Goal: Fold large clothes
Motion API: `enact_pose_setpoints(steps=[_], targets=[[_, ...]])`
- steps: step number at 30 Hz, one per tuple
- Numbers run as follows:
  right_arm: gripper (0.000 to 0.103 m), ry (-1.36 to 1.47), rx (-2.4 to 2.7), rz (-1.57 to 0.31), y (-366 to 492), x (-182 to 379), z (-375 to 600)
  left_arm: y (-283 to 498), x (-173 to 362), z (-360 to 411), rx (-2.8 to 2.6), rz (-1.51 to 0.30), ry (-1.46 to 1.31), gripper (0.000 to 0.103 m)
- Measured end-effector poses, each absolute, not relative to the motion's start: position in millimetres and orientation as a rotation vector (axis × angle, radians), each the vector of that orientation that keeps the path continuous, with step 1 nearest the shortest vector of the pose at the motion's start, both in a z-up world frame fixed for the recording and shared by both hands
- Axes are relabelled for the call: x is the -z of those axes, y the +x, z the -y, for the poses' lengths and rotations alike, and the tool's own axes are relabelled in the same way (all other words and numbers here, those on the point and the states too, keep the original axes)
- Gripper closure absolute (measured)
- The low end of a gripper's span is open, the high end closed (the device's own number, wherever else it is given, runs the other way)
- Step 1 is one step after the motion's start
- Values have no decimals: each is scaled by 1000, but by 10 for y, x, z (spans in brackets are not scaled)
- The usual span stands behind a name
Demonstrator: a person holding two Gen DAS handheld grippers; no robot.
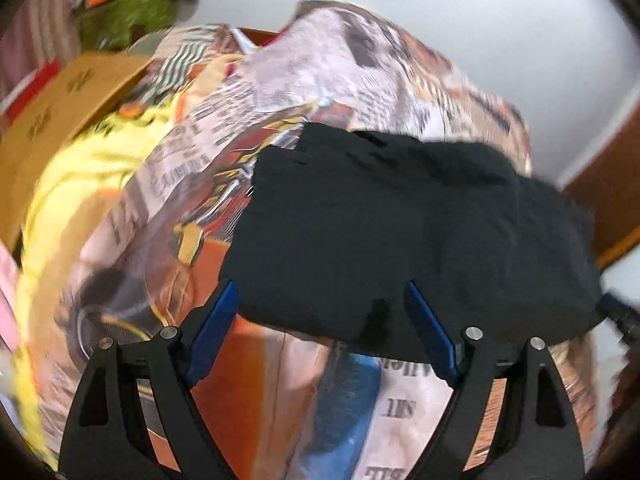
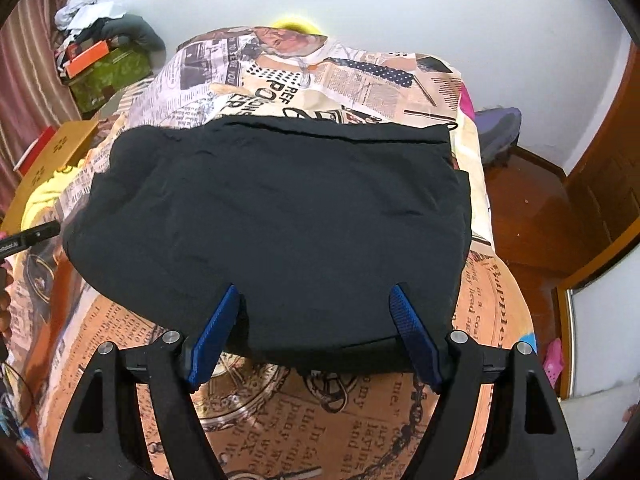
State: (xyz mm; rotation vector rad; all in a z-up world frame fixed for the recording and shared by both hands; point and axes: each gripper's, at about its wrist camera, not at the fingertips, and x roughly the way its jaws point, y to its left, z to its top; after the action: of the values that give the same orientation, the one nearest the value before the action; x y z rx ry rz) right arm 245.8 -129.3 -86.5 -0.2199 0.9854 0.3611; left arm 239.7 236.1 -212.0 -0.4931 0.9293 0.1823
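While the black garment lies folded into a broad slab on the bed, both grippers hang over its near edge with nothing held. At the far left of the right wrist view a cardboard box and a yellow cloth sit by the bed's left side, and the tip of the left gripper pokes in just beside the garment's left edge. In its own blurred view, the left gripper has its jaws spread wide, the near hem of the garment lying between the blue pads but not pinched, as far as the smear allows.

Further right, the right gripper is likewise released, jaws wide apart and straddling the near hem around its middle-right. The garment stretches away from these jaws toward the far wall, its long axis running left to right across the bed, the far seam straight and a cord loop at the far right corner. The right edge hangs close to the bed's right side, with wooden floor beyond.

The fold looks nearly done; I judge the next move turns on that near hem, and the right gripper, squarely over it, is the better placed to close on it.
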Motion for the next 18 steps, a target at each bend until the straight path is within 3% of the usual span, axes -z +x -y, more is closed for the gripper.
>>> enact_pose_setpoints(steps=[8, 18], targets=[[28, -128, -393, -940, 2435, 747, 1193, 2339, 2587, -2556, -33, -971, -935, 18], [28, -147, -415, -1010, 2515, 1051, 973, 2740, 3055, -2484, 87, -969, -1193, 18]])
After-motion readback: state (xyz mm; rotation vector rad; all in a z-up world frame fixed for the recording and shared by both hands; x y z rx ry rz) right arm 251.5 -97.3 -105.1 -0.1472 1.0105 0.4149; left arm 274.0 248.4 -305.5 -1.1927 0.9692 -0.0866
